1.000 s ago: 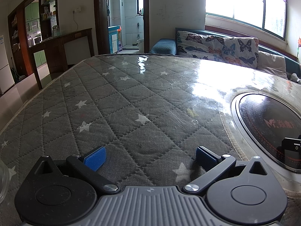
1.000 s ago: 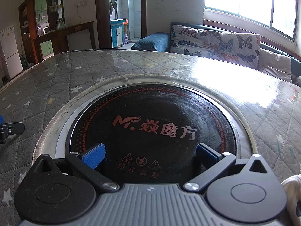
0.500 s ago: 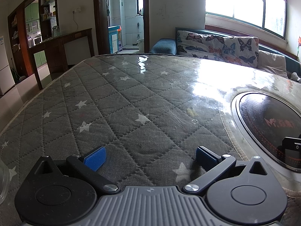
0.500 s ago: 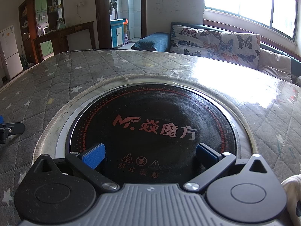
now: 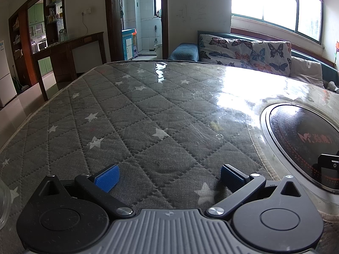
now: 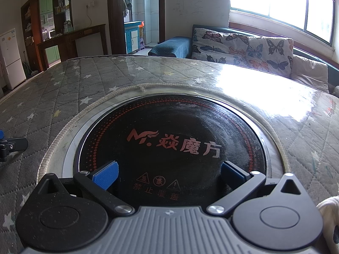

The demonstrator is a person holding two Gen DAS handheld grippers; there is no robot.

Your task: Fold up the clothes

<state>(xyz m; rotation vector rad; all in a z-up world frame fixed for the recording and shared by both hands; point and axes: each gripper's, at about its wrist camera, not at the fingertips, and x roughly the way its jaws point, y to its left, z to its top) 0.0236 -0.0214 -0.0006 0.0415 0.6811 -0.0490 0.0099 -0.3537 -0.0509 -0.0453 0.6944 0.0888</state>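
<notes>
We hold the left gripper (image 5: pixel 168 176) low over the grey quilted table cover (image 5: pixel 131 114), its blue-padded fingers (image 5: pixel 107 178) spread wide with nothing between them. The right gripper (image 6: pixel 169 174) hangs over the round black cooktop (image 6: pixel 175 141) set into the table, its jaws likewise apart and empty.

As for the clothes, we see almost none. The only candidate is a pale, cream-coloured piece of fabric (image 6: pixel 328 213) at the near right edge of the right wrist view, just beside the right gripper's body; so little of it shows that we cannot tell what garment it is, or whether it is folded. The cover in front of the left gripper, from the near edge out to the far side, carries no garment.

We judge, then, that the folding has not begun, or at least that nothing of it is visible: no garment is laid out flat, none is gripped. What remains, as we see it, is the whole job: reaching to the near right for the fabric, spreading it on the cover, and folding it.
</notes>
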